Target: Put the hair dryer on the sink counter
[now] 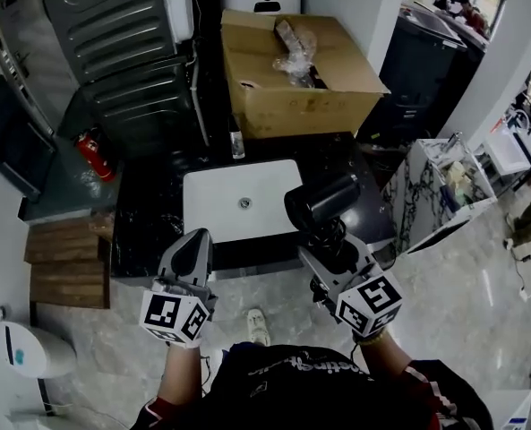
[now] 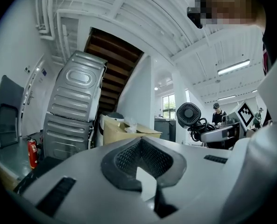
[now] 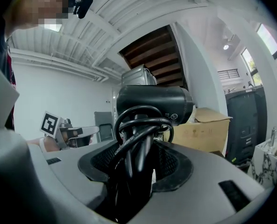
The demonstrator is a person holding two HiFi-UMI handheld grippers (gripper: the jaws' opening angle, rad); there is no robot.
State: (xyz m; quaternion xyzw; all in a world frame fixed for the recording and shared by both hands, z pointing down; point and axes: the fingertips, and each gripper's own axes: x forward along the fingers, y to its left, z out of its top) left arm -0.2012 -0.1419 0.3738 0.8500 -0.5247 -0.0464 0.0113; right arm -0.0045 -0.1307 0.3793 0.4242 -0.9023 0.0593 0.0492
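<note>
Hair dryer, one, black and barrel-bodied (image 1: 323, 202), hung over the dark stone sink counter's (image 1: 149, 213) front edge, beside one white basin (image 1: 238, 195) | right gripper (image 1: 329, 238) clamped its handle and looped black cord (image 3: 140, 125) | left gripper (image 1: 192, 245) closed, empty.

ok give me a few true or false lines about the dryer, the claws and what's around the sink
1. The right claw grips the hair dryer. True.
2. The left claw holds a bottle. False: nothing is between its jaws.
3. The hair dryer lies on the counter. False: it is held in the air over the counter's front edge.
4. A cardboard box stands behind the sink. True.
5. The fire extinguisher is to the right of the sink. False: in the head view it is off to the left.
</note>
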